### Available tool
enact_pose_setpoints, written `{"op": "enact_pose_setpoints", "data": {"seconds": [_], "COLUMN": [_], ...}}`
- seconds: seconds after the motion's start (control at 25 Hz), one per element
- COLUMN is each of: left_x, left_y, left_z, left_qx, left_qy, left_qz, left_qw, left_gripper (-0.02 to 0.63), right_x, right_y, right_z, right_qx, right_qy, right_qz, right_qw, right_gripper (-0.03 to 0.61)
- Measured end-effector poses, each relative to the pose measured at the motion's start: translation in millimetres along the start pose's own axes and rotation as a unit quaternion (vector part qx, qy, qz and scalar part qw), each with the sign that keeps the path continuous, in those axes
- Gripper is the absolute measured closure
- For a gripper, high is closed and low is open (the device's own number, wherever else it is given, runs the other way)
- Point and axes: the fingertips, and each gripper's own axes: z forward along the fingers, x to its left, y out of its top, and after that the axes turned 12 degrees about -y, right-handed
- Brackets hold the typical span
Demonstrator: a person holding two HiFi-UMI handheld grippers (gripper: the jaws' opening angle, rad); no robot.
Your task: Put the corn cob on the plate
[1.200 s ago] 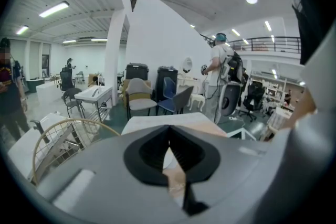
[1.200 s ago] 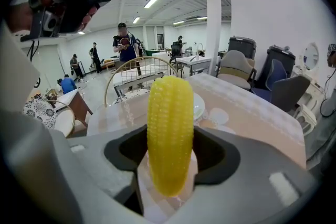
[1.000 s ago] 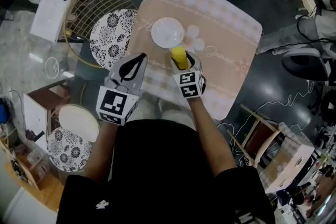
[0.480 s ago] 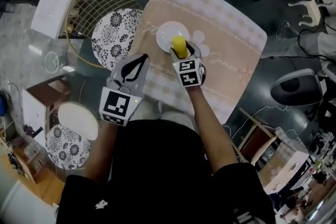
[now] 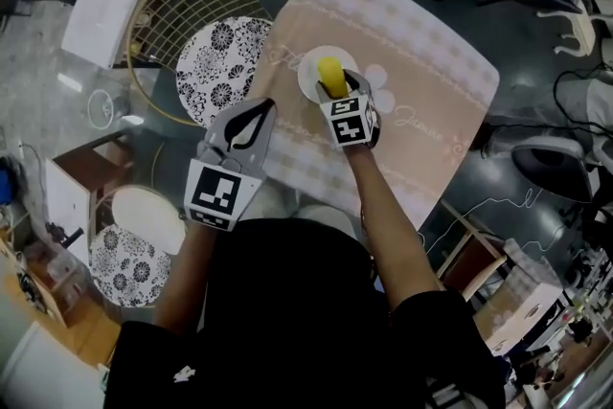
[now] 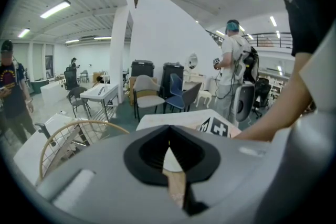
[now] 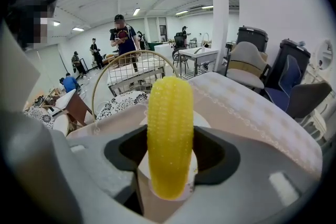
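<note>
The corn cob [image 7: 169, 136] is gripped between the jaws of your right claw [image 5: 335, 93]. In that claw's own view it is yellow and stands on end, its rounded top reaching well beyond the jaws. From the head view the cob hangs over the white plate [image 5: 309, 70], which rests on the table [image 5: 421, 81], covered in peach checked fabric. Whether the cob's lower end touches the plate cannot be told. Your left claw [image 5: 251, 115] is clenched on nothing, its jaw tips meeting, and it hovers over the near left edge of the table, beside your right claw and apart from the plate. A round wire chair [image 5: 163, 14] with a black-and-white patterned cushion [image 5: 215, 67] stands just beside the table on your left. In the right gripper view a person [image 7: 124, 39] in a dark shirt stands beyond that chair.
</note>
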Motion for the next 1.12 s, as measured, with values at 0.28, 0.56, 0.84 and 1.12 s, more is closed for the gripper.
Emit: {"op": "enact_pose_setpoints", "data": {"seconds": [0.28,0.56,0.84,1.12], "left_x": [7.3,7.6,13.8,16.1], "left_y": [-4.1,-1.2,-2.1,-7.3], "left_z": [3.6,0.3,-3.3,-1.1], "left_qx": [0.006,0.000,0.001,0.008], "left_qy": [-0.010,-0.013,-0.007,-0.007], "left_qz": [-0.005,0.004,0.002,-0.004], "left_qw": [0.9999,0.9999,1.0000,0.9999], "left_gripper": [0.623,0.623,0.623,0.623], "right_x": [3.5,4.0,6.5,7.0], "right_y": [-2.1,-7.7,-8.7,-11.5], "right_z": [14.6,30.8,38.5,43.8], "right_qx": [0.021,0.038,0.052,0.054], "right_qy": [0.002,0.002,0.006,0.008], "right_qz": [-0.003,-0.003,-0.004,0.003], "right_qw": [1.000,0.999,0.999,0.998], "right_gripper": [0.325,0.327,0.327,0.327]}}
